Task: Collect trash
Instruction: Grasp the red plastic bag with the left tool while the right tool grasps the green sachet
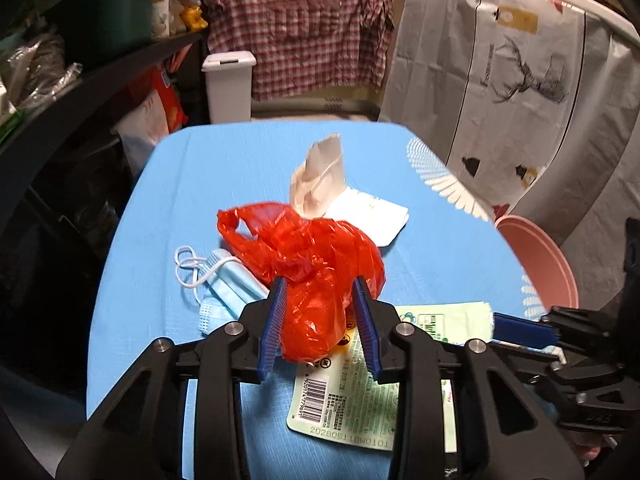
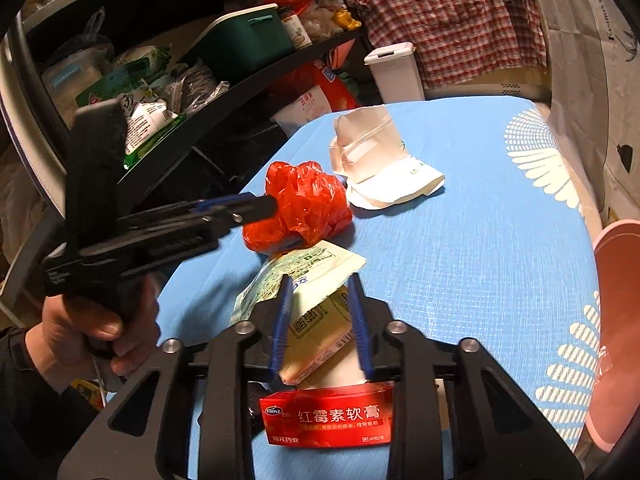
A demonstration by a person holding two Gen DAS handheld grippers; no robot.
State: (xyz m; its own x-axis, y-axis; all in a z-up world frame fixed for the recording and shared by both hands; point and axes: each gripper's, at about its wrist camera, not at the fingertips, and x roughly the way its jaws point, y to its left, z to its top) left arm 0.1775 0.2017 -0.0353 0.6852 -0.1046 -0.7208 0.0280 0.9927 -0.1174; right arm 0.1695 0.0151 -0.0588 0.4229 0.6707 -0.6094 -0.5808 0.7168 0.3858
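Because the red plastic bag (image 1: 316, 276) is thin, crinkled, slippery film, it may slide free of the left claw (image 1: 319, 304), whose half-closed jaws pinch it above the blue counter (image 1: 168, 208). Right claw (image 2: 320, 308), jaws part-open, straddles a glossy green wrapper (image 2: 304, 276), apparently gripping nothing.

Bare blue table (image 2: 480, 240) to the right of the pile, open up to the pink basin (image 2: 616, 320) at the right edge. Centre crowded: red bag (image 1: 312, 264), mask (image 1: 224, 280) just left of it, white packets (image 1: 340, 196) behind, green wrapper (image 1: 360, 376) in front. Left gripper (image 1: 320, 304) around the bag, right gripper (image 2: 320, 308) over the wrapper, red box (image 2: 326, 420) beneath. Shelf (image 2: 200, 92) crowding the left edge; white bin (image 1: 230, 84) beyond the far edge.
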